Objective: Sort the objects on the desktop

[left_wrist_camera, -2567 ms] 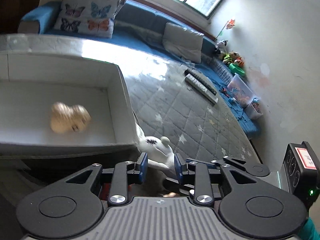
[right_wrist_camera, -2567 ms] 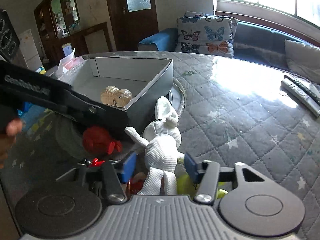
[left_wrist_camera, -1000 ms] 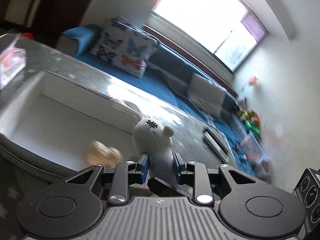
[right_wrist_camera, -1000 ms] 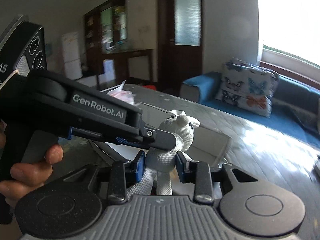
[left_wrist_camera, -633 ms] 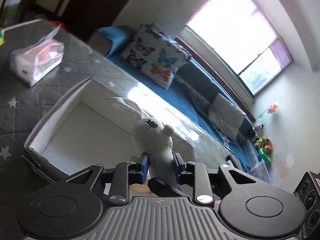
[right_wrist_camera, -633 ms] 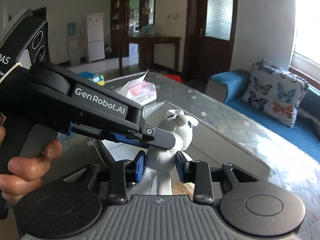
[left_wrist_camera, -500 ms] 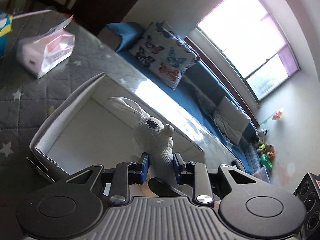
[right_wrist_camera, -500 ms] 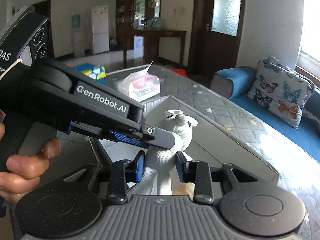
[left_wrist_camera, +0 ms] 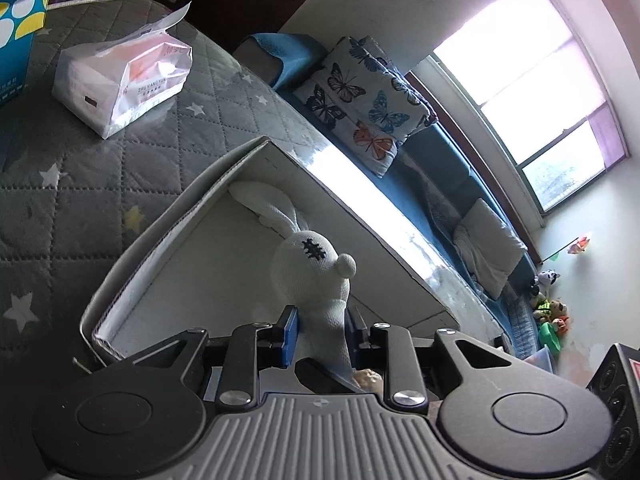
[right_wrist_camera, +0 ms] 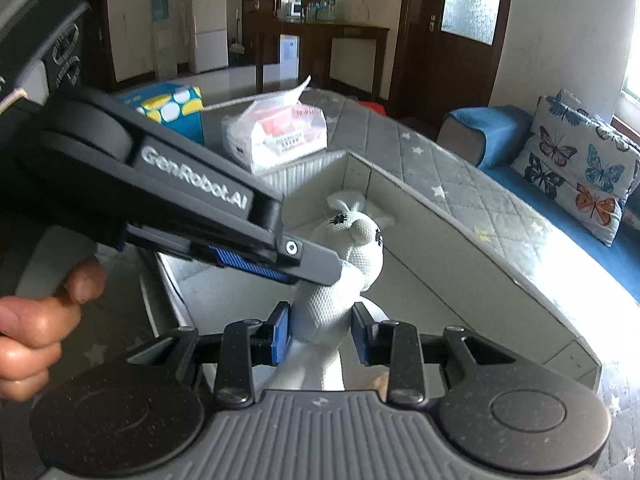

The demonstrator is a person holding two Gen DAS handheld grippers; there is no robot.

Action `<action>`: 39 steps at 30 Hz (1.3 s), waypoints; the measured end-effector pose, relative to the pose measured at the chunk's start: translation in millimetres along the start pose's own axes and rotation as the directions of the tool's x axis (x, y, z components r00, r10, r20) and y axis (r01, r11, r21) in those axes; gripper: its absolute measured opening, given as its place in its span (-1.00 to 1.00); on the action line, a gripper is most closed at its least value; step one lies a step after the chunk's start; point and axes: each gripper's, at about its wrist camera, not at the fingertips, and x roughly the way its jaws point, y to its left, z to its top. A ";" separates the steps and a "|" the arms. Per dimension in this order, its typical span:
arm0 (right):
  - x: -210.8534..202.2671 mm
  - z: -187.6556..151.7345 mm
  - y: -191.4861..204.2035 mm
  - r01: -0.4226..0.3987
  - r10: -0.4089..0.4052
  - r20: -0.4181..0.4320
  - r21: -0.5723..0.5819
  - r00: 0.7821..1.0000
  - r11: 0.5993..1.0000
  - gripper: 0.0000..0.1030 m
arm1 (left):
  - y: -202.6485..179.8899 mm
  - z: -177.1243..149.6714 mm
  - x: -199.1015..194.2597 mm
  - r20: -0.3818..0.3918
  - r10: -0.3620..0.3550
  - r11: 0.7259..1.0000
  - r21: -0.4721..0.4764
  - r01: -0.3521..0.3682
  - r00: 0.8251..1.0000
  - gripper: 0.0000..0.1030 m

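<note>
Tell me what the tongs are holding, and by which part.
Both tongs hold the white plush rabbit above the open box. The left tongs clamp its body just below the head; the right tongs grip its lower body, above the dangling legs.

Tan toy (mostly hidden behind claw)

Grey quilted table: cardboard box, tissue pack, blue carton.

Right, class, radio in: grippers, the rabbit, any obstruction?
Left gripper and right gripper both shut on white rabbit. Rabbit held above open box. Nothing blocking.
</note>
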 end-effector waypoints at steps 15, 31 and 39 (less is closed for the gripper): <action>11.8 -1.5 -12.2 -0.002 0.004 -0.049 0.043 0.999 0.999 -0.34 | -13.9 -8.8 2.3 -0.006 0.076 0.991 0.107 -0.075 0.997 -0.47; -52.0 -21.0 -13.9 0.056 -0.062 0.047 0.124 0.997 0.991 -0.01 | -38.0 -28.2 -24.1 0.010 0.085 0.977 0.195 -0.086 0.996 -0.44; -97.6 -44.1 -9.8 0.096 -0.114 0.103 0.168 0.988 0.981 0.21 | -63.9 -62.2 -49.9 0.028 0.072 0.950 0.304 -0.077 0.997 -0.44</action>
